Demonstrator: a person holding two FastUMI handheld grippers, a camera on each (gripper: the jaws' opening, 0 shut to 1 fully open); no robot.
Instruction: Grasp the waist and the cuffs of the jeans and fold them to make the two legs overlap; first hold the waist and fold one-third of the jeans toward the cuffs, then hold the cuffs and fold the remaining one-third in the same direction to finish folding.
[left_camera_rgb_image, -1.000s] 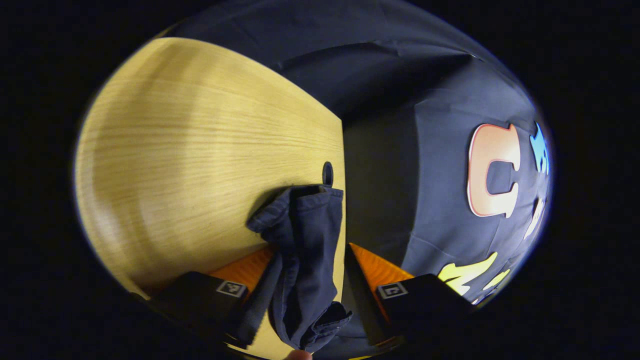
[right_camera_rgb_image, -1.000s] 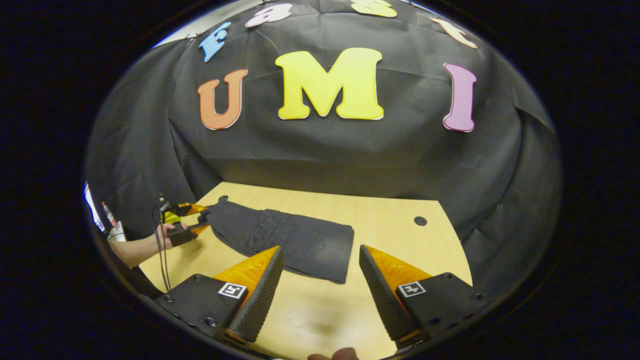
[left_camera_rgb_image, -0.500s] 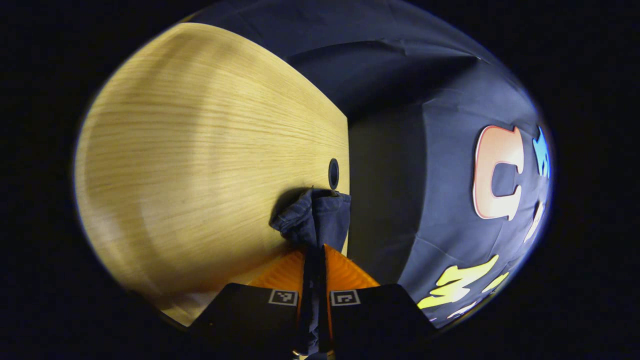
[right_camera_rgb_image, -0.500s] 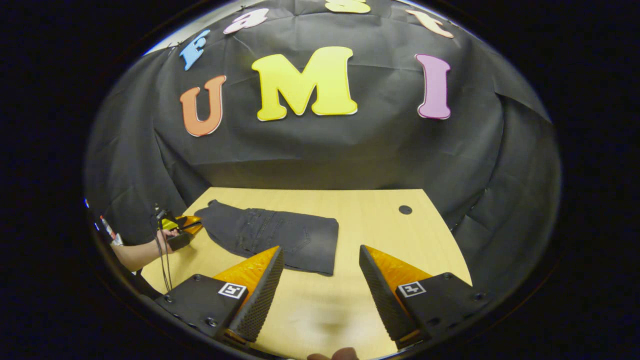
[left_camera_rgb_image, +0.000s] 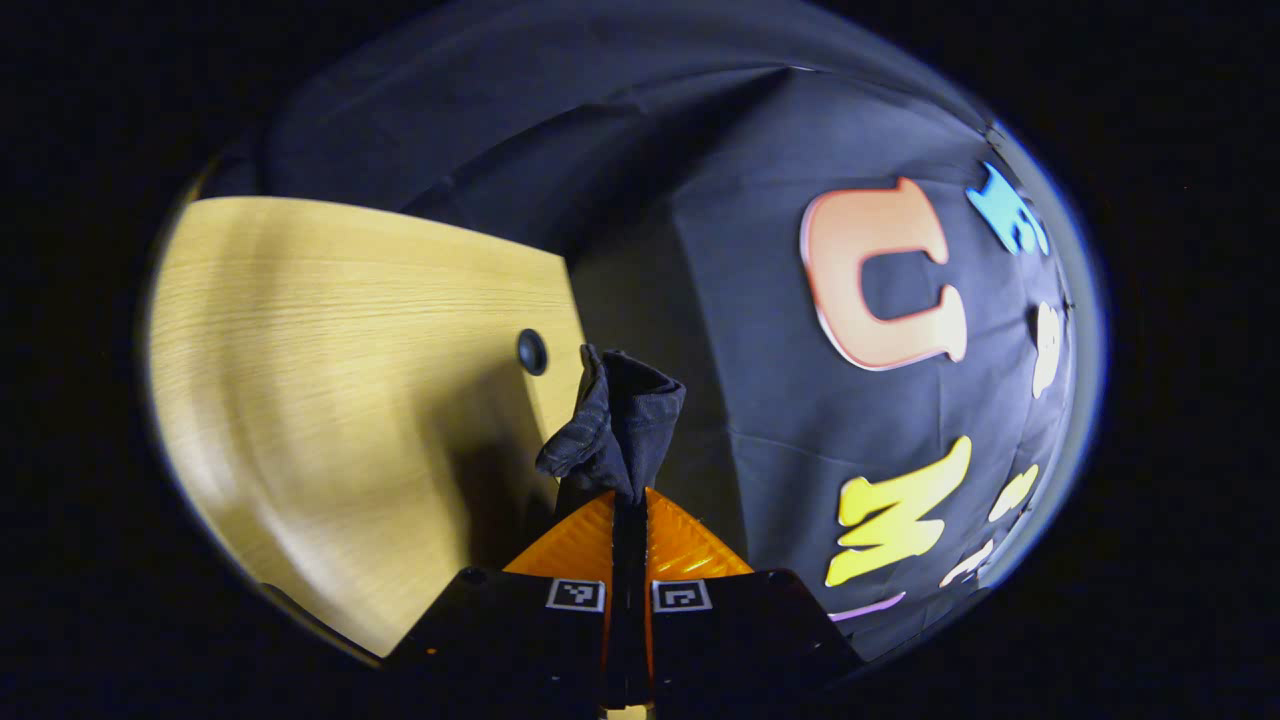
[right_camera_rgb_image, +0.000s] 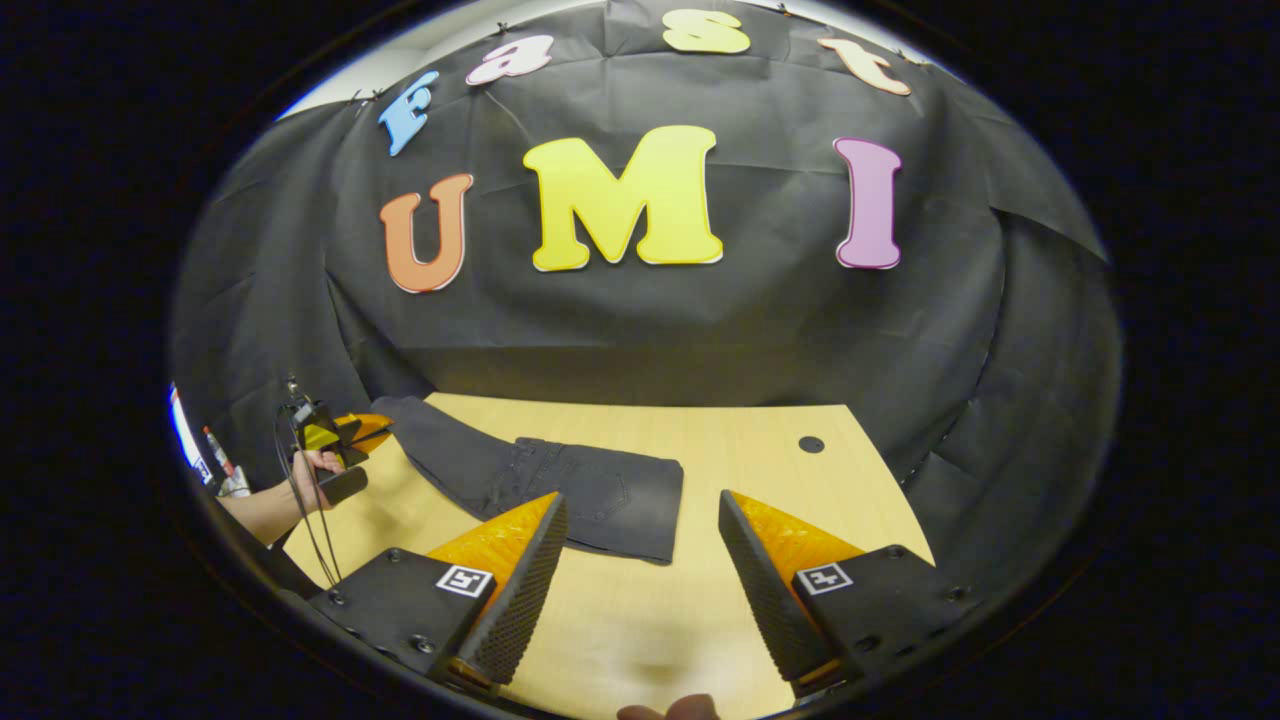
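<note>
Since 1.0 s ago the left gripper (left_camera_rgb_image: 629, 505) has gone from fingers spread around the cuffs (left_camera_rgb_image: 615, 425) to fingers clenched on them, and the cuff end is now lifted off the table (left_camera_rgb_image: 330, 400).

Left gripper view: both fingers pressed together, dark denim pinched between them. Bunched cuff fabric sticks up past the fingertips, in front of the table's far edge and the black cloth wall (left_camera_rgb_image: 640, 180). A round dark hole (left_camera_rgb_image: 532, 352) in the tabletop sits just left of the cuffs. Shadow falls on the wood beneath the gripper.

Right gripper view: right gripper (right_camera_rgb_image: 640, 590) with fingers spread apart, nothing between them, hovering over bare table (right_camera_rgb_image: 640, 620) near the front edge. The jeans (right_camera_rgb_image: 560, 485) lie beyond the fingertips; waist end flat on the table at the right, leg end rising at the left toward the left gripper (right_camera_rgb_image: 365, 432). A hand (right_camera_rgb_image: 312, 470) holds that gripper at the table's left side, with a cable hanging below it. The legs appear overlapped. Another round hole (right_camera_rgb_image: 811, 444) lies to the right of the jeans, well apart from them.
</note>
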